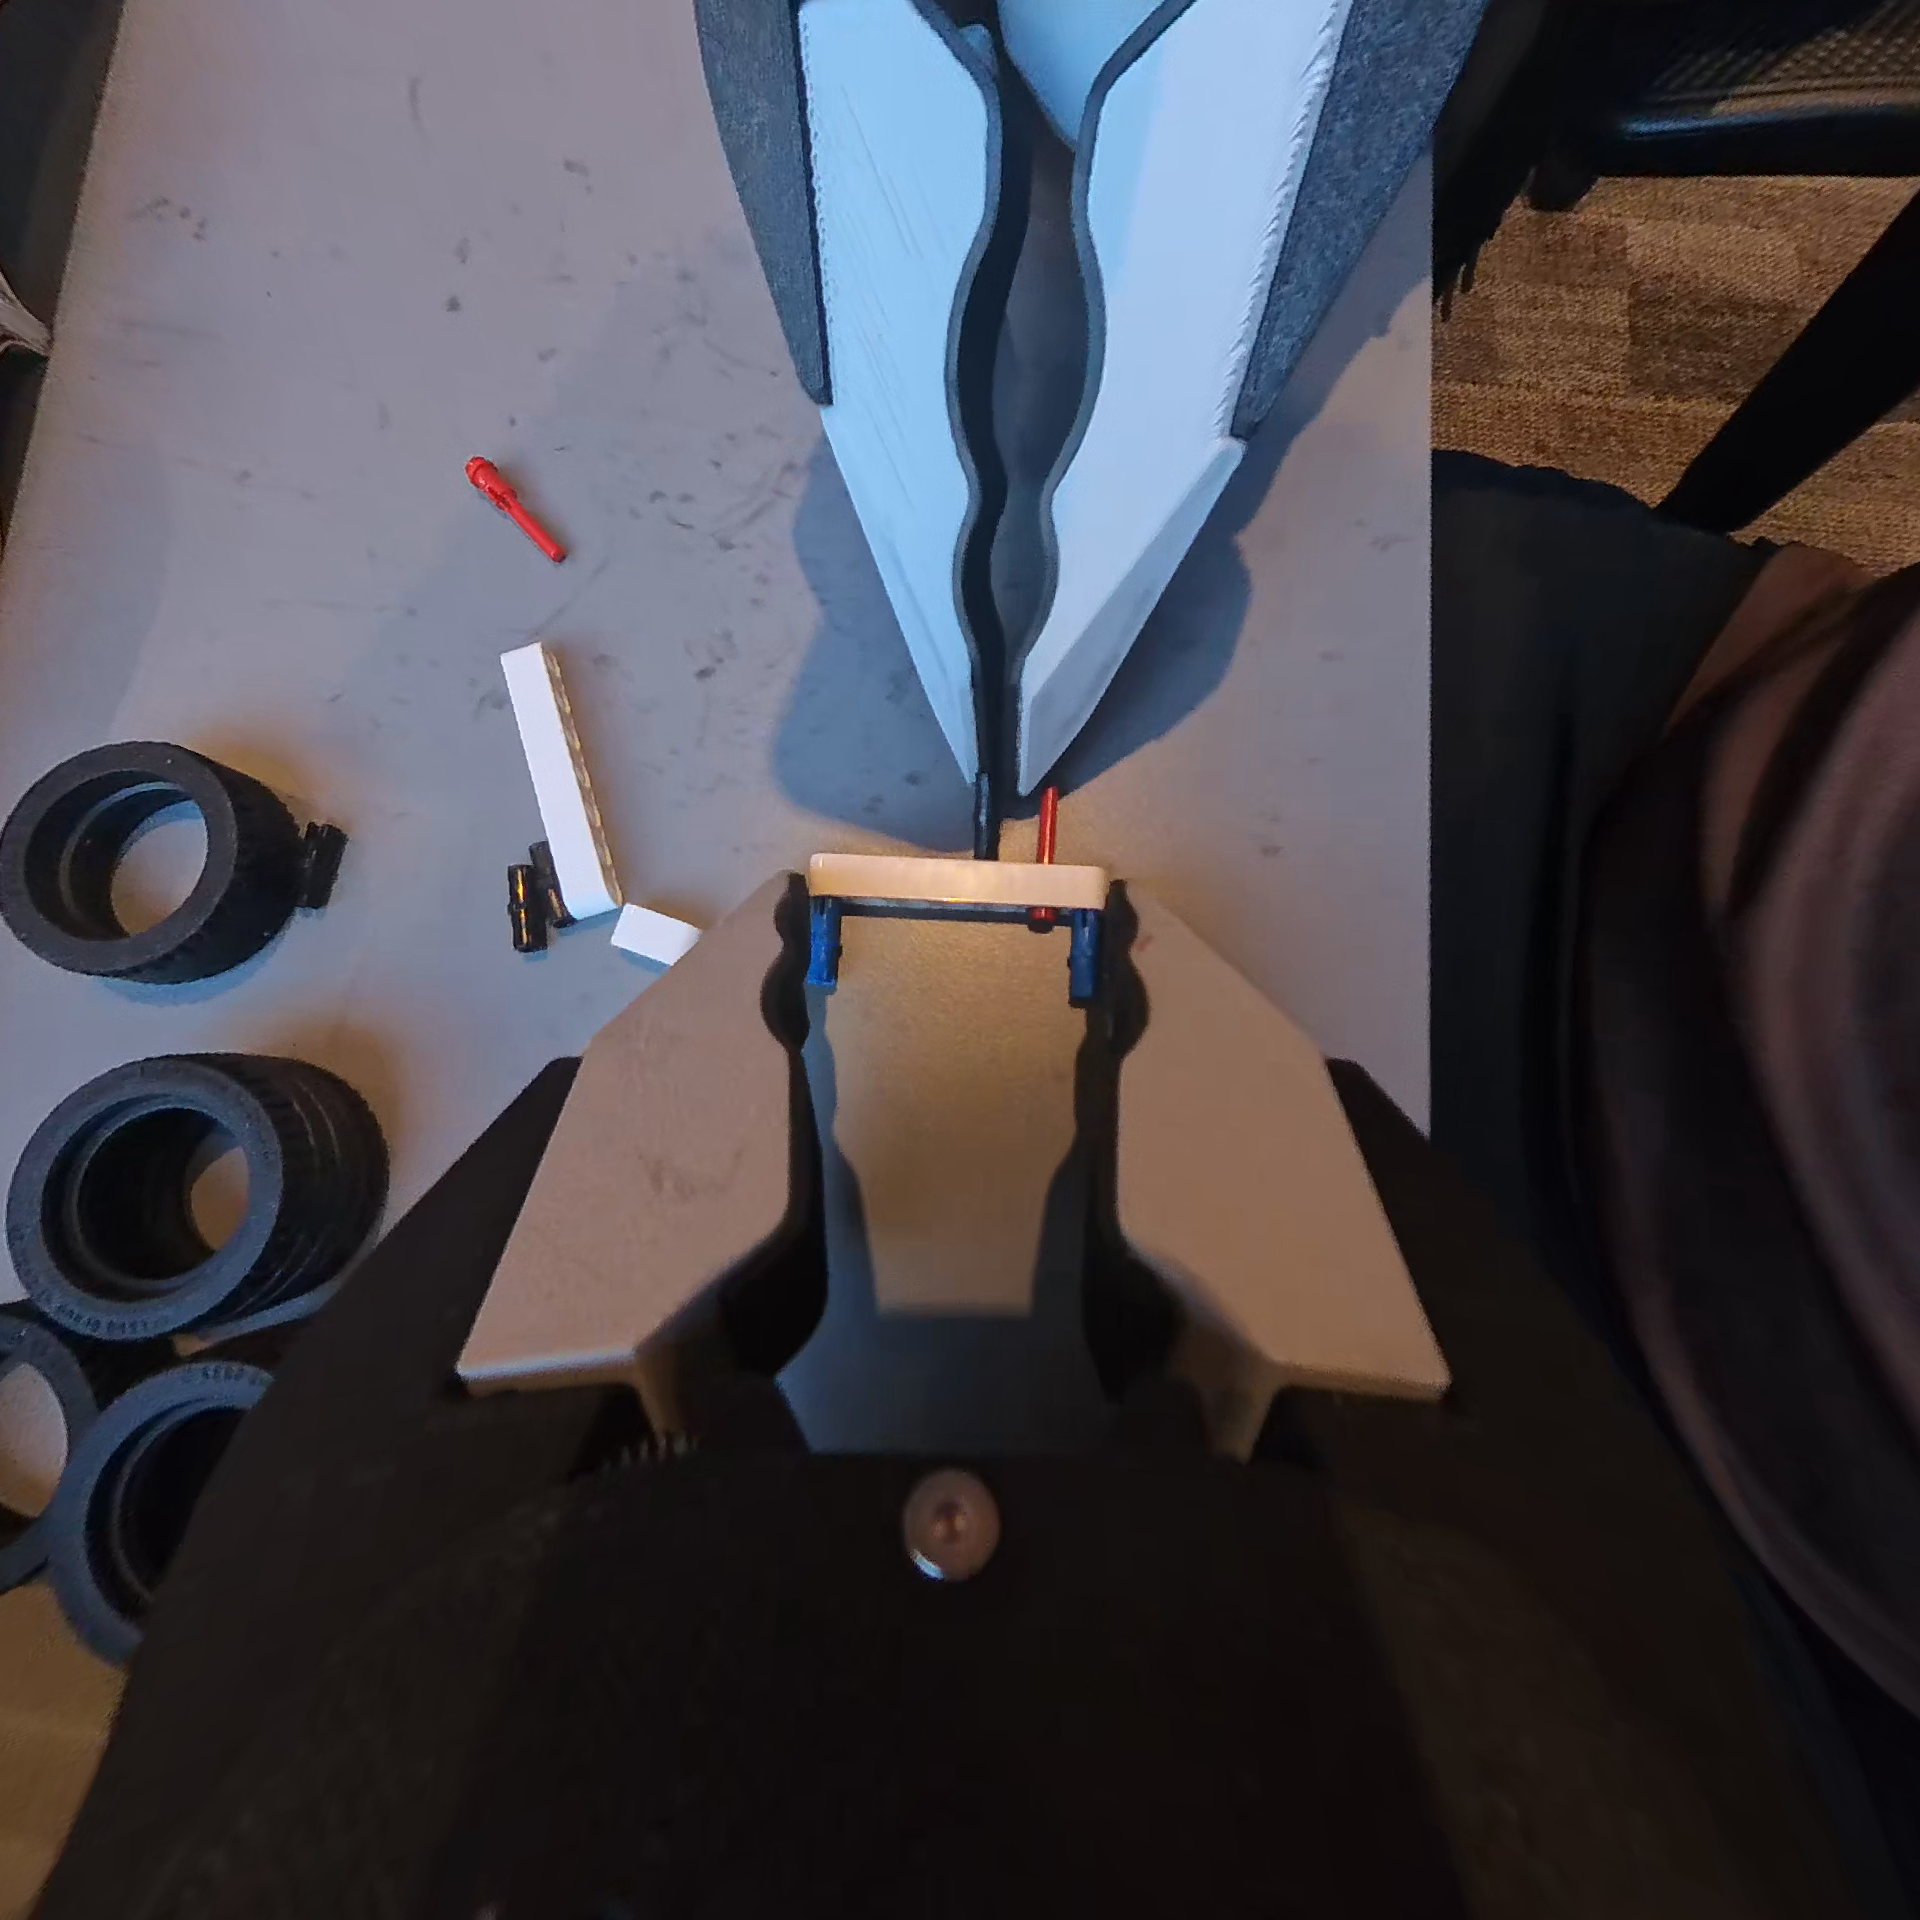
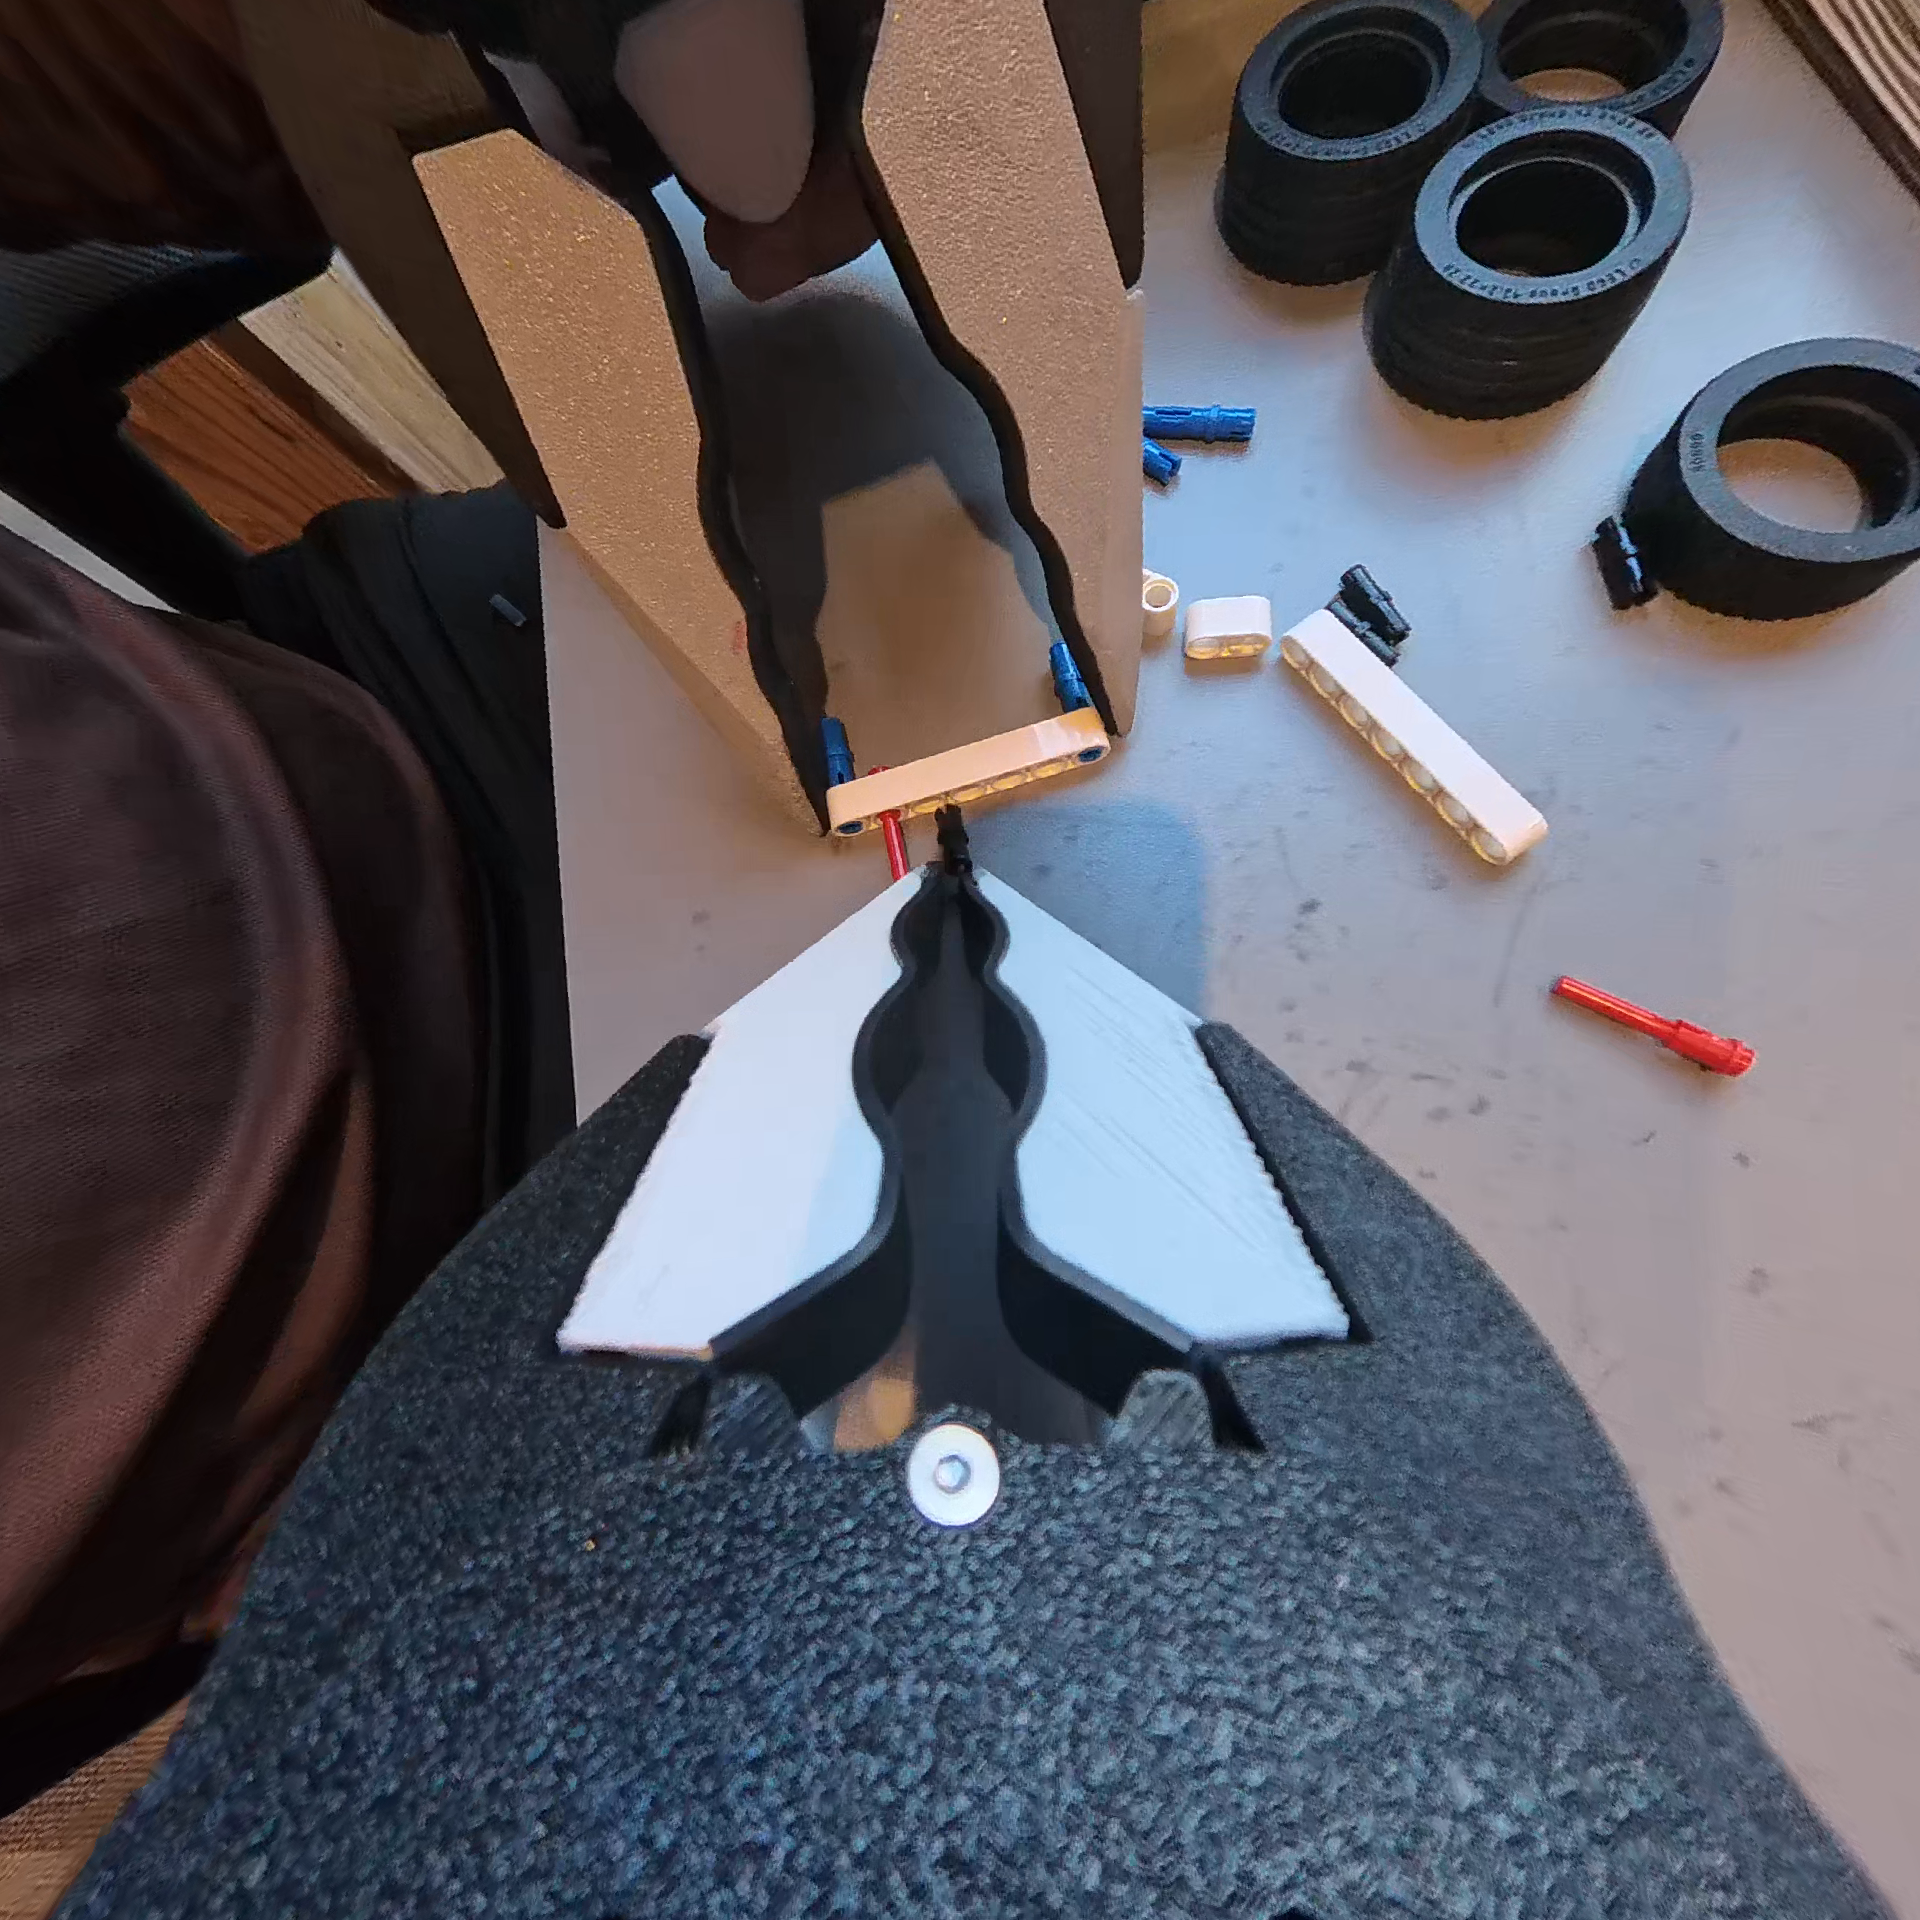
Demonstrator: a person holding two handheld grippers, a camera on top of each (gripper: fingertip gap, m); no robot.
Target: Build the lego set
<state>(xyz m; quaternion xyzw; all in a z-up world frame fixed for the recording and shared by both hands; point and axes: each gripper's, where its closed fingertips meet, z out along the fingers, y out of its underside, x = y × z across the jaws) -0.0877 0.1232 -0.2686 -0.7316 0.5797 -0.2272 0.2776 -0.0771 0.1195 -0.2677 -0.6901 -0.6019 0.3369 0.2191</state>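
Note:
My left gripper (image 1: 954, 914), with tan fingers, is shut on the two ends of a short white beam (image 1: 956, 878) and holds it crosswise just above the grey table. A blue pin (image 1: 823, 940) sits in each end of the beam, and a thin red axle (image 1: 1047, 821) sticks through it. My right gripper (image 2: 940, 883), with white fingers, is shut on a small black pin (image 2: 951, 836) whose tip meets a middle hole of the beam (image 2: 997, 774). In the left wrist view the right gripper (image 1: 992, 769) comes in from the top.
A loose red axle (image 2: 1652, 1027), a long white beam (image 2: 1413, 732), a small white beam (image 2: 1226, 629), black pins (image 2: 1371, 608) and blue pins (image 2: 1195, 424) lie on the table. Several black tyres (image 2: 1527, 270) stand beyond them. The table edge (image 1: 1432, 727) and a person's dark clothing are close by. The tips of both grippers are at nearly the same place.

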